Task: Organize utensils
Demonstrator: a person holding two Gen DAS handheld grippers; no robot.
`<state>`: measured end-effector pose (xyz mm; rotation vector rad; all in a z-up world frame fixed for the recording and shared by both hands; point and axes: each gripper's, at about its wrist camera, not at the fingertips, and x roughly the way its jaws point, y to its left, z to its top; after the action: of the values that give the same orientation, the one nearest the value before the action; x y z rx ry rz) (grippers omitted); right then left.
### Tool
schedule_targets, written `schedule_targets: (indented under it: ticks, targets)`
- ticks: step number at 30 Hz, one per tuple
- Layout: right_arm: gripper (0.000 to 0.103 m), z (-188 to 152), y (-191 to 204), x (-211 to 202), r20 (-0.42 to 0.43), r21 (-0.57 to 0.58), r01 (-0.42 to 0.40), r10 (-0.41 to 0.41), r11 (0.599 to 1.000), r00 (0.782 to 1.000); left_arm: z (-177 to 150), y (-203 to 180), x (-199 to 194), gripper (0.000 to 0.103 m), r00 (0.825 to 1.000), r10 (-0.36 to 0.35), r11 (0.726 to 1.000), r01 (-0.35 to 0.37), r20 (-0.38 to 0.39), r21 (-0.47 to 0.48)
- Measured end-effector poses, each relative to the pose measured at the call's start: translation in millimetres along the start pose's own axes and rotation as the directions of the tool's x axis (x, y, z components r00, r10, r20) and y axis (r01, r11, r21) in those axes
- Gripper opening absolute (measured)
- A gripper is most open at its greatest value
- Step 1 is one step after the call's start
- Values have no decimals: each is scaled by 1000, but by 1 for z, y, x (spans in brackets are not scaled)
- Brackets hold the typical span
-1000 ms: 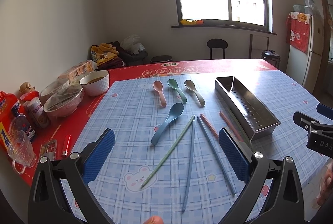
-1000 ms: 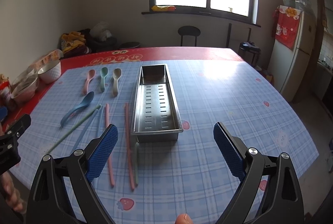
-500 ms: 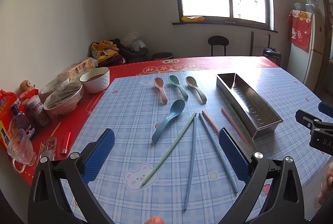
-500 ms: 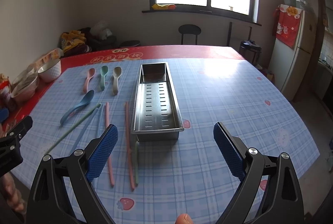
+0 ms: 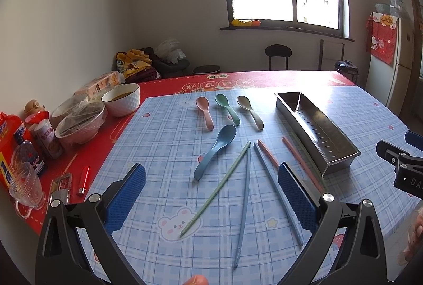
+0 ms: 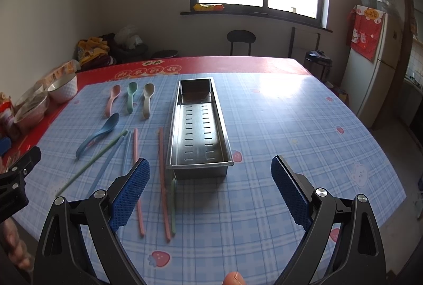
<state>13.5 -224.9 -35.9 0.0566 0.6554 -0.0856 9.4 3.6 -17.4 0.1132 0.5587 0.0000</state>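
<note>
Little has changed since the earlier frames: both views have drifted only slightly, and every utensil lies where it lay. By size, the desk (image 6: 290, 126) comes first, spread with a blue checked cloth over red. On it stands the steel tray (image 6: 198, 164), a long perforated trough with nothing inside. All the utensils lie on the cloth to the left of the tray. Just beside its left wall run two pink chopsticks (image 6: 162, 179) and a short green one (image 6: 173, 205) that starts at the tray's near left corner. Further left of the tray lie a long green chopstick (image 5: 216, 188) and two blue chopsticks (image 5: 244, 205). A blue spoon (image 5: 215, 150) rests left of the tray, near the chopstick tips. Beyond it, level with the tray's far end, sit a pink spoon (image 5: 205, 111), a green spoon (image 5: 227, 107) and a beige spoon (image 5: 249, 110), side by side. Well left of the tray, at the desk edge, stand a white bowl (image 5: 121, 99) holding brown liquid and covered bowls (image 5: 79, 123). The left claw (image 5: 211, 197) hangs released above the chopsticks, grasping nothing. The right claw (image 6: 210, 192) is likewise spread wide near the tray's near end.
</note>
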Motion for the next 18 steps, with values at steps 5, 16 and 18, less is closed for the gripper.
schedule_targets:
  ticks: [5,16,18]
  targets:
    - [90,-1,0,2,-6,0,0,0,1000,1000,0,1,0,98,1000,0,1000,0,1,-1]
    - [90,4,-6,29,-20,20,-115,116,993,993,5,27,24,98,999,-29,998,27,35,63]
    - [90,5,-5,39,-27,23,-151,152,988,988,7,41,40,97,998,-70,995,70,5,69]
